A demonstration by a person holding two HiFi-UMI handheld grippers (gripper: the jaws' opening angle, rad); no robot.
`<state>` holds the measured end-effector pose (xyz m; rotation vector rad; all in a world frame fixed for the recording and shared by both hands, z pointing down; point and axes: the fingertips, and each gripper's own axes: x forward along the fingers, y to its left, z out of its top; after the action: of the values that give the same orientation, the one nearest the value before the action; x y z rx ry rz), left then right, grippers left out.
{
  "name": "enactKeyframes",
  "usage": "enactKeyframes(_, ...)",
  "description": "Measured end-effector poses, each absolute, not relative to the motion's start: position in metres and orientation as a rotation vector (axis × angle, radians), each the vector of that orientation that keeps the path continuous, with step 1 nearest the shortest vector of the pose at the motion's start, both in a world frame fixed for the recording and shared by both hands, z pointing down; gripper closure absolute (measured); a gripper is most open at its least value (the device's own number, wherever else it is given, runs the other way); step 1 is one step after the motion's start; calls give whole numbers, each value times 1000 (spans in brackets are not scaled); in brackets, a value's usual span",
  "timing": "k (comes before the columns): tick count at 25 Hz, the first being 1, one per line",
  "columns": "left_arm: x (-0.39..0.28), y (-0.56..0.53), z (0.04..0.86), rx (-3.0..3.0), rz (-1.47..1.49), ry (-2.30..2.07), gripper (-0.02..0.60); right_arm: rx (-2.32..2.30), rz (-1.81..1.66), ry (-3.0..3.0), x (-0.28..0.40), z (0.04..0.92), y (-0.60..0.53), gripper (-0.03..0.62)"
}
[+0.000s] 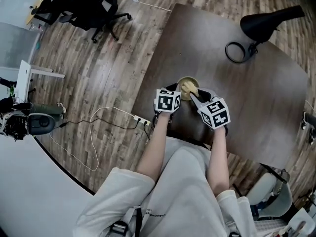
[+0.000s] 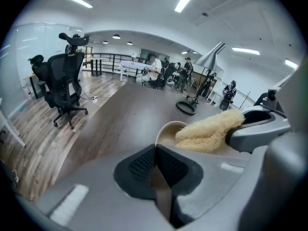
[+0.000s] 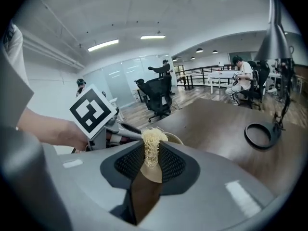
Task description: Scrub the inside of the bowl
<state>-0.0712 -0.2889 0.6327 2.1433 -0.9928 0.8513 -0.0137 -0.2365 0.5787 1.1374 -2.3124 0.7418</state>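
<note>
A small tan bowl (image 1: 182, 84) sits on the dark brown table (image 1: 256, 112) near its front edge. My left gripper (image 2: 155, 150) is shut on the bowl's near rim (image 2: 163, 129). A pale yellow fibrous scrubber (image 2: 209, 130) reaches into the bowl from the right. My right gripper (image 3: 152, 153) is shut on that scrubber (image 3: 152, 143), whose strands stick up between the pads. In the head view both grippers (image 1: 183, 93) (image 1: 193, 98) meet at the bowl, with the scrubber (image 1: 189, 88) over its inside.
A black desk lamp (image 1: 269, 19) with a ring-shaped base (image 1: 236, 52) stands on the far part of the table. Black office chairs (image 1: 91, 6) and a white power strip with cable (image 1: 140, 120) are on the wood floor at the left.
</note>
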Motion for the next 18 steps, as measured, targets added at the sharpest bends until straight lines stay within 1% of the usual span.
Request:
enactKeyframes(4,-54,-281,602,2243,800,-978,574,1169,670,-2333,-8,565,-238,484)
enactKeyframes(10,-36,-254,577,2320,784,-1035,574,1193,594,-2329,11,555,-231,484)
enactKeyframes(18,-37,-226,557,2348,699,-1144,574,1302,570,-2313,27,545,-213,480)
